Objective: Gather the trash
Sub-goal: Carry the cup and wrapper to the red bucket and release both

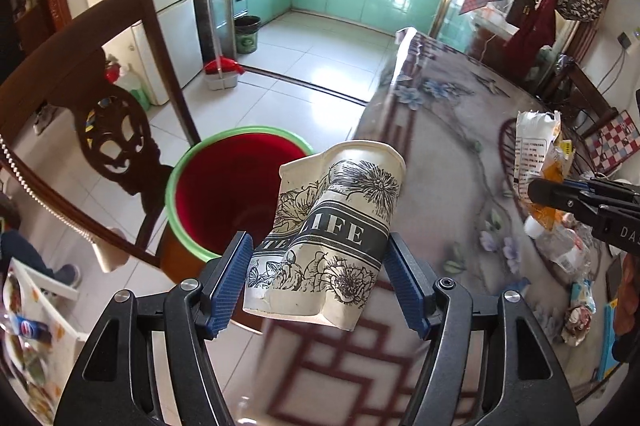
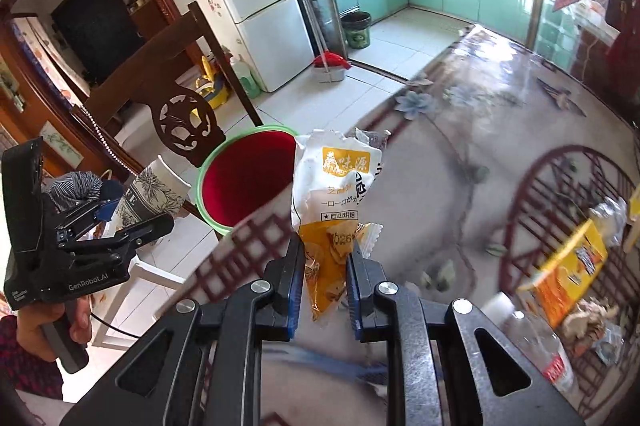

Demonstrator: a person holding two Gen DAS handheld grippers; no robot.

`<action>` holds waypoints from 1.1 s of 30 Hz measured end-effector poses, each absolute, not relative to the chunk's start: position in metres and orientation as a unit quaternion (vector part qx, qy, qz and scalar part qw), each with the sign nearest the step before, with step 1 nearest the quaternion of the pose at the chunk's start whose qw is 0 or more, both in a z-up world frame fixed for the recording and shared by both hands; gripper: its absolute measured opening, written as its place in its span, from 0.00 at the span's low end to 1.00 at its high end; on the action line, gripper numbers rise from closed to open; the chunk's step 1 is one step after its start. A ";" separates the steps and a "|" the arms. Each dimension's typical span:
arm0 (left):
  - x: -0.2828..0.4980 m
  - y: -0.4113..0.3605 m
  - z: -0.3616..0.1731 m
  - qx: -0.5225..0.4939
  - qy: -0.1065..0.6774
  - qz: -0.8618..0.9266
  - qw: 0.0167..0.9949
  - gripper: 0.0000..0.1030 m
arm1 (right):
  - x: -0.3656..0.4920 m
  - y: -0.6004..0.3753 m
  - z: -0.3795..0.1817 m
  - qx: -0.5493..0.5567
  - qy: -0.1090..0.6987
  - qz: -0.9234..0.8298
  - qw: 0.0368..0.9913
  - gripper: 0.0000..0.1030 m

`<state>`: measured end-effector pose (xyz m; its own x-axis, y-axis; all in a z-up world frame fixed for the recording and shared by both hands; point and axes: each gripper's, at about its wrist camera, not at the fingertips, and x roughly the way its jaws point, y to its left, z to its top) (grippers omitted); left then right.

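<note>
Crushed paper cup [image 1: 326, 242] sits clamped between my left gripper [image 1: 320, 278] pads, held just right of the red bin [image 1: 240, 186], near its green rim and over the table [image 1: 460, 154] edge. My right gripper [image 2: 325, 286] pinches a torn snack wrapper [image 2: 334, 194] at narrow jaw width, also right of the bin and above the table. Left of the bin a carved wooden chair [image 1: 116, 134] crowds its rim; well right of the bin lie a plastic bottle [image 2: 532, 342], a yellow box [image 2: 568, 274] and crumpled scraps.

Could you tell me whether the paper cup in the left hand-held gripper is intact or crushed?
Crushed: the paper cup shows a dented, folded wall and bent rim, pinched in the left hand-held gripper.
</note>
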<state>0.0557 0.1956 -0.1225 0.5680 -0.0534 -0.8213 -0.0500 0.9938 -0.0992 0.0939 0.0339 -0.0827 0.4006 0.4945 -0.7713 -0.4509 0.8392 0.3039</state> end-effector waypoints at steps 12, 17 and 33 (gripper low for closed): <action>0.097 0.281 -0.156 -0.063 0.495 0.009 0.867 0.65 | 0.135 0.145 -0.087 0.005 0.473 0.295 0.830 0.16; 0.119 0.305 -0.171 -0.074 0.510 0.003 0.857 0.65 | 0.153 0.188 -0.106 0.004 0.492 0.305 0.815 0.16; 0.168 0.324 -0.207 -0.073 0.543 -0.012 0.837 0.65 | 0.196 0.251 -0.149 0.010 0.535 0.306 0.787 0.16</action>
